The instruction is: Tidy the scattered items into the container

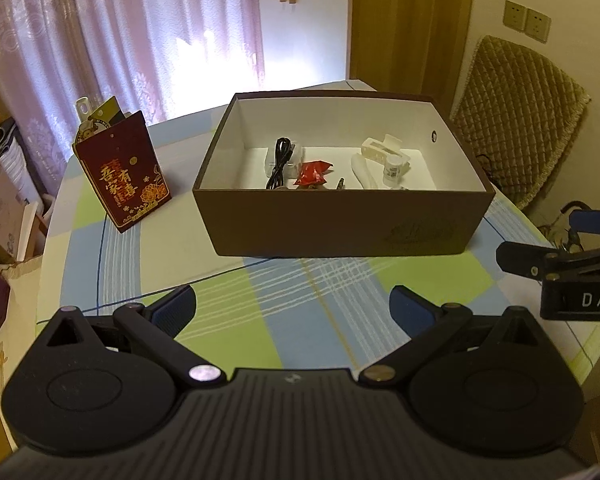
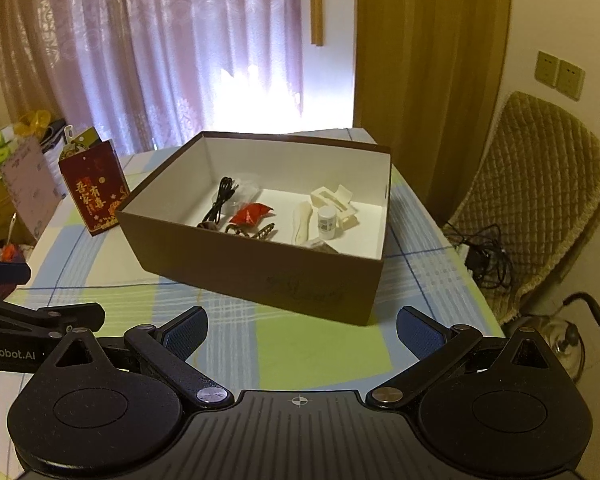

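My left tongs (image 1: 293, 312) are spread wide, blue pads (image 1: 176, 309) far apart, nothing between them and nothing touching them; they hang over the bare checked cloth of the bench (image 1: 260, 320). My right tongs (image 2: 302, 334) are just as released, pads (image 2: 418, 338) splayed and empty, also above the cloth. In the left view the right tongs poke in at 3 o'clock; in the right view the left tongs show at 9 o'clock, so the two sit side by side, apart from each other.

The brown box (image 1: 340, 224) stands at 12 o'clock of both tongs, near but not touched. Inside, on its white floor, lie a black cable (image 1: 279, 162) at the left, a red packet (image 1: 313, 173) beside it, a dark hair clip (image 2: 256, 232) near the front wall, a white claw clip (image 1: 381, 148) and a small white bottle (image 1: 392, 168) at the right, with a long white piece (image 2: 303, 224) just left of the bottle.

A red paper bag (image 1: 126, 176) stands upright on the bench at 10 o'clock, clear of the box.
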Motion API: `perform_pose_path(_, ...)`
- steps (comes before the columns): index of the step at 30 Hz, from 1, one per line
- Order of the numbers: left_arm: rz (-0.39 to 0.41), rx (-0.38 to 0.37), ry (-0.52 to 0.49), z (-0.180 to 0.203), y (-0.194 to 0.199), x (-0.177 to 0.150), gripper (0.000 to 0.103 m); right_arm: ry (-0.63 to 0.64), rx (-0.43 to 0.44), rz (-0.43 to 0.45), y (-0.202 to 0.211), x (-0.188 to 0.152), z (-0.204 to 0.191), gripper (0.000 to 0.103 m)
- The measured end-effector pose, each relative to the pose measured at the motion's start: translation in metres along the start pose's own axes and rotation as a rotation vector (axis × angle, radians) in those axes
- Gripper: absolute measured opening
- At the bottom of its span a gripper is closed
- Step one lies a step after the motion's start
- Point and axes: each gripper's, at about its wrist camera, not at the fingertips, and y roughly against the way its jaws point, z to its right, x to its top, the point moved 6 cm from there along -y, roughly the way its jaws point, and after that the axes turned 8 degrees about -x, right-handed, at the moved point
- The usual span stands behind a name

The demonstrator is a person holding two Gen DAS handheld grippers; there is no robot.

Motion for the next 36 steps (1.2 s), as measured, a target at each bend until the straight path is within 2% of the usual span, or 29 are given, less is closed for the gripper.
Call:
perform_pose_path(20, -0.015, 0.107, 0.1, 0.036, -0.023, 0.008, 0.102, 0.1, 0.107, -0.018, -0.029, 0.008, 0.039, 0.103)
perform_pose_path(36, -0.026, 0.145, 0.115, 0.057, -0.023, 0.003, 0.102, 0.116, 0.145, -0.027, -0.032, 0.0, 0.052, 0.103)
